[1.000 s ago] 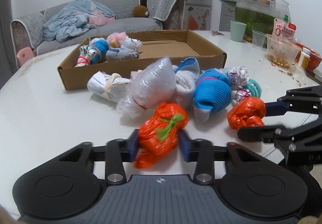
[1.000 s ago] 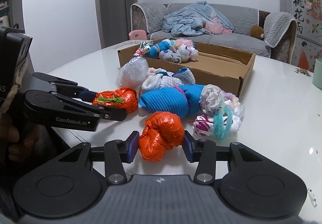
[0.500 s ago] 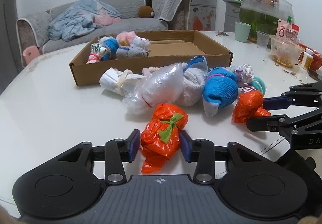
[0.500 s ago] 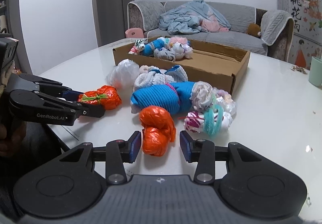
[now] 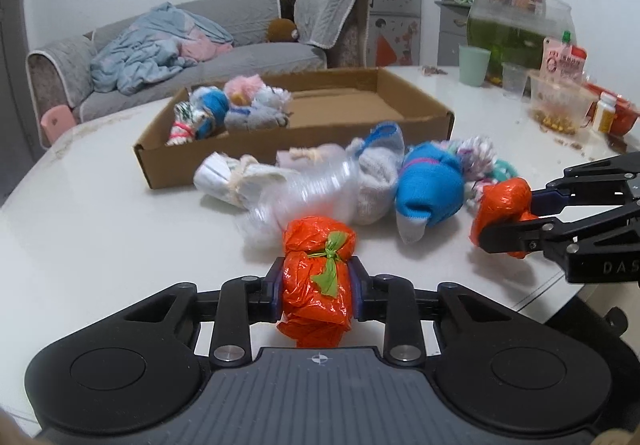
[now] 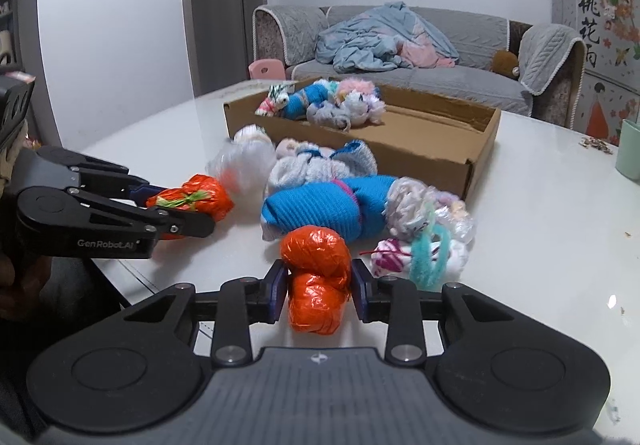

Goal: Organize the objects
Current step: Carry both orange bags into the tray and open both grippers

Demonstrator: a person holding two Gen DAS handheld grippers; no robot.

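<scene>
My left gripper [image 5: 318,295] is shut on an orange bag bundle with a green tie [image 5: 318,277], held just above the white table; it also shows in the right wrist view [image 6: 192,199]. My right gripper [image 6: 319,295] is shut on a second orange bag bundle [image 6: 316,281], which shows at the right of the left wrist view [image 5: 502,209]. A cardboard box [image 5: 416,121] [image 6: 480,149] holds several rolled socks at its left end. A pile of bundles lies in front of it: a blue sock roll [image 5: 430,195] [image 6: 320,205], a clear bag [image 5: 304,191] and a white roll [image 5: 228,179].
A green cup [image 5: 474,65], a fish tank [image 5: 516,29], a plastic bowl [image 5: 560,105] and bottles stand at the table's far right. A yarn-like bundle [image 6: 420,253] lies right of my right gripper. A sofa [image 6: 400,45] stands behind the table.
Both grippers have lifted and pulled back slightly with their orange bundles. The right jaws closed tighter on their bundle. The pile and box have not moved.
</scene>
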